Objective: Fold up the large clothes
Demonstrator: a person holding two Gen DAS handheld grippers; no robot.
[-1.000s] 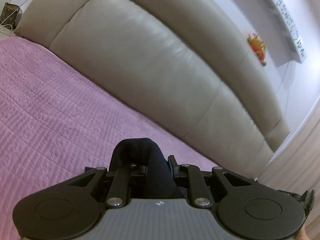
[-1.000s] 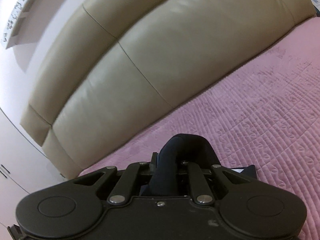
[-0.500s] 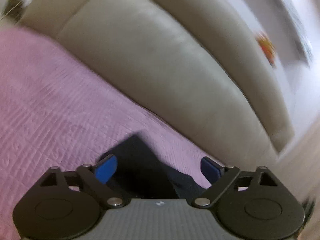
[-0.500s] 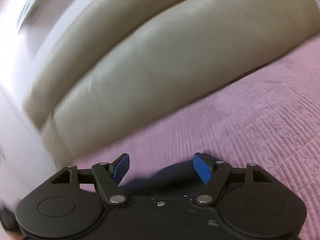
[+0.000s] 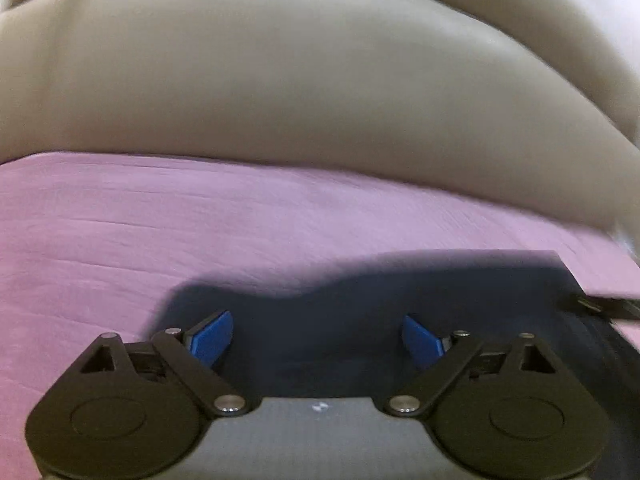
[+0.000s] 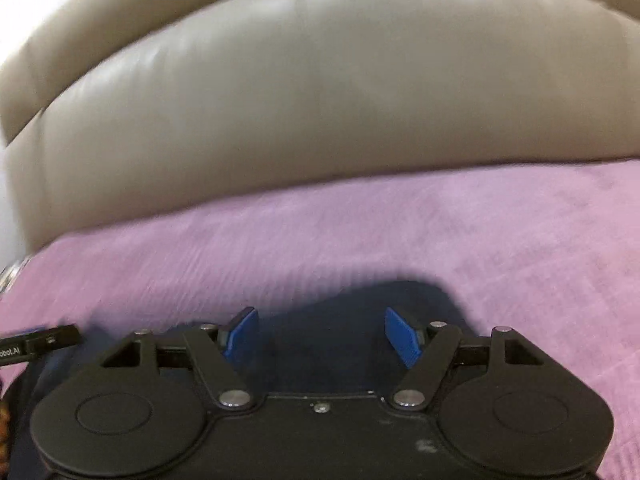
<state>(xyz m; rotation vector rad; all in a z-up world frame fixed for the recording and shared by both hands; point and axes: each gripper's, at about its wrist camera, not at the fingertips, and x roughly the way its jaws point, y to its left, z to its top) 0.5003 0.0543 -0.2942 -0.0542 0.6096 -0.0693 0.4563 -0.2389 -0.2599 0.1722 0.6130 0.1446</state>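
Your left gripper (image 5: pixel 318 338) stands with its jaws wide apart, and its blue pads (image 5: pixel 210 336) press on nothing. The dark garment (image 5: pixel 360 304) lies flat on the pink bedspread (image 5: pixel 160 220) just below and ahead of it, showing between the pads without touching them. Its far edge runs across the view short of the beige headboard (image 5: pixel 300 80), and it ends in a square corner at upper right. At the right edge of this view a black part of your other gripper pokes in over the cloth. Your right gripper (image 6: pixel 320 336) is also spread wide and holds nothing. From here the garment (image 6: pixel 360 312) shows as a dark rounded patch between and beyond the pads (image 6: pixel 402 334), lying on the bedspread (image 6: pixel 440 240) with the headboard (image 6: pixel 320 100) behind. A black piece of the left gripper shows at the left edge. Both views are blurred, so the cloth's folds cannot be made out.
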